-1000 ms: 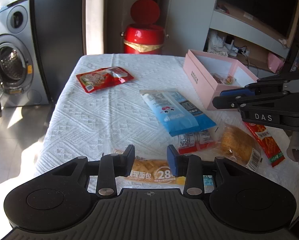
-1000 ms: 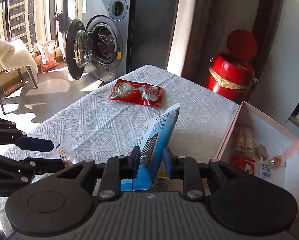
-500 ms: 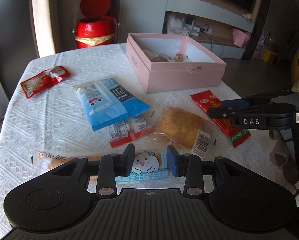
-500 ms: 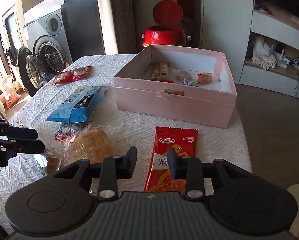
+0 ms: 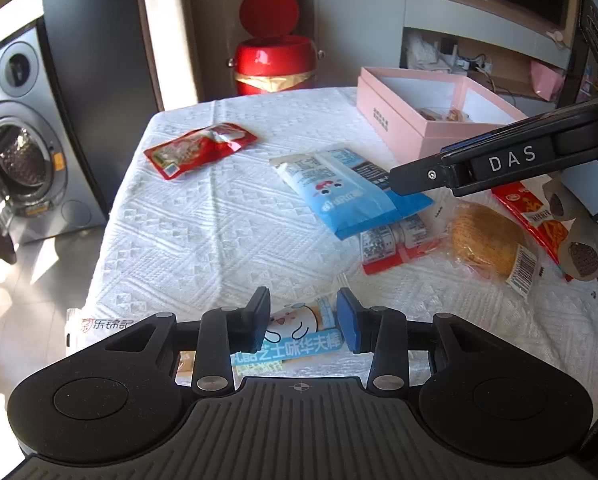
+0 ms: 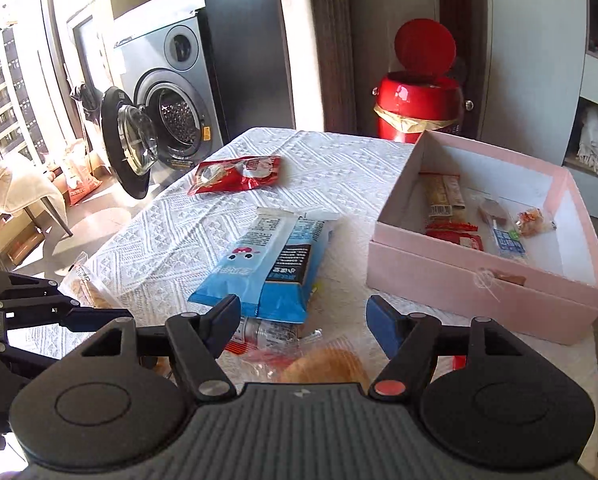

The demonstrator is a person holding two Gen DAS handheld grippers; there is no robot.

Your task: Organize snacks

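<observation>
Snacks lie on a white tablecloth (image 5: 203,216). My left gripper (image 5: 303,316) is open and empty, just above a light-blue wafer packet (image 5: 295,344) at the near edge. My right gripper (image 6: 303,320) is open wide and empty, above a round bread packet (image 6: 327,364) and behind a blue bag (image 6: 271,264). The blue bag (image 5: 347,192) lies mid-table over a red-and-white packet (image 5: 395,244). A red packet (image 5: 199,148) lies far left. The pink box (image 6: 487,240) at right holds several small snacks. The right gripper shows side-on in the left wrist view (image 5: 395,180).
A long red strip packet (image 5: 535,216) and the bread packet (image 5: 487,244) lie near the right edge. A red bin (image 5: 271,60) stands behind the table. A washing machine (image 6: 171,100) with its door open stands to the left. Shelving is at the back right.
Both views have swung back to the left. My right gripper has opened wider and now hovers over the bread and blue bag instead of the long red strip packet.
</observation>
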